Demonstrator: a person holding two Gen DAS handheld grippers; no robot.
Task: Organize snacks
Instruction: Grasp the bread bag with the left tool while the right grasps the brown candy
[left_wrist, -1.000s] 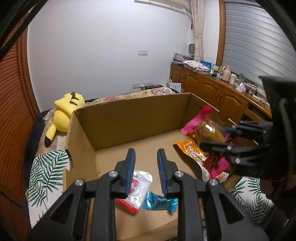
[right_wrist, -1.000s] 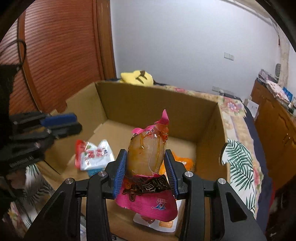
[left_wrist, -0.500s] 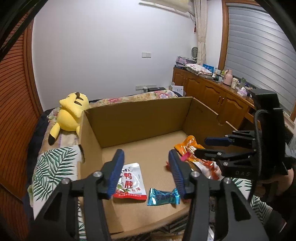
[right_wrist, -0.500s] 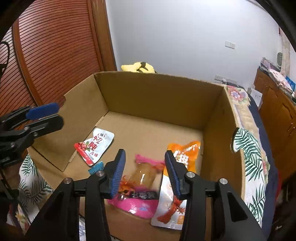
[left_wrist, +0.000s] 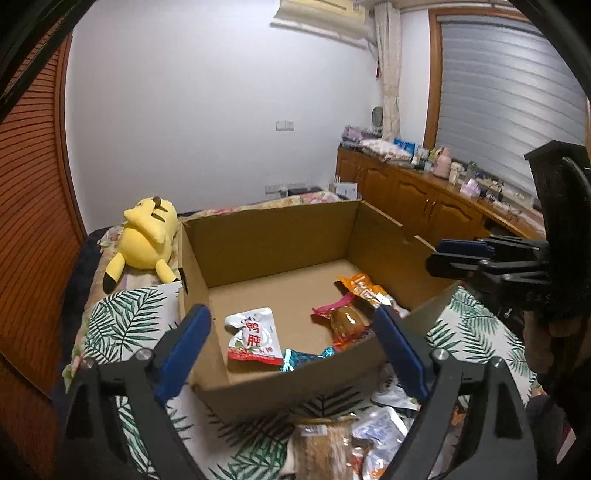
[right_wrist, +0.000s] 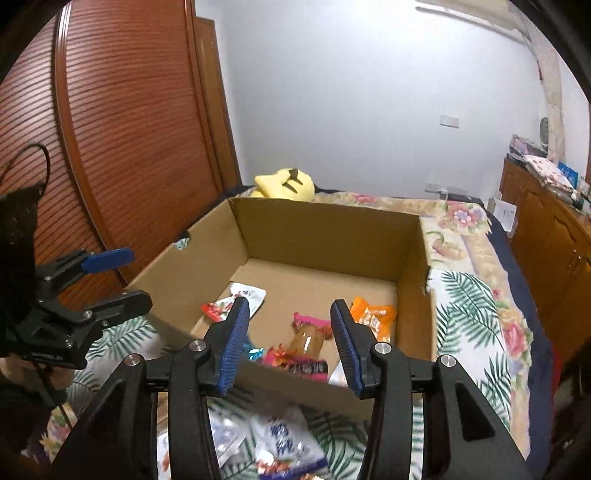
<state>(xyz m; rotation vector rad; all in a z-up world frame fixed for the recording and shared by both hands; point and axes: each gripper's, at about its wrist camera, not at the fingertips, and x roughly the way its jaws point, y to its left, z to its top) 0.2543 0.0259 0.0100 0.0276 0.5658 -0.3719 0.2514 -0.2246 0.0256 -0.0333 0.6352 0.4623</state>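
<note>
An open cardboard box (left_wrist: 273, 236) (right_wrist: 325, 236) sits on a leaf-print cloth. Inside lie a white and red pouch (left_wrist: 253, 338) (right_wrist: 236, 301), a teal candy (left_wrist: 301, 358), a pink-wrapped snack (left_wrist: 345, 321) (right_wrist: 306, 339) and an orange packet (left_wrist: 364, 290) (right_wrist: 373, 317). My left gripper (left_wrist: 291, 343) is wide open and empty, held back in front of the box's near wall. My right gripper (right_wrist: 290, 339) is open and empty, above the near wall, with the pink-wrapped snack seen between its fingers. Loose snack packets (left_wrist: 373, 435) (right_wrist: 280, 443) lie on the cloth in front of the box.
A yellow plush toy (left_wrist: 146, 232) (right_wrist: 286, 182) lies behind the box on the bed. Wooden cabinets (left_wrist: 417, 206) with clutter run along the right wall. A wooden slatted door (right_wrist: 122, 147) stands on the left. The right gripper shows in the left wrist view (left_wrist: 480, 258).
My right gripper opened and let the pink-wrapped snack drop into the box, then drew back. My left gripper opened wide and pulled back out of the box.
</note>
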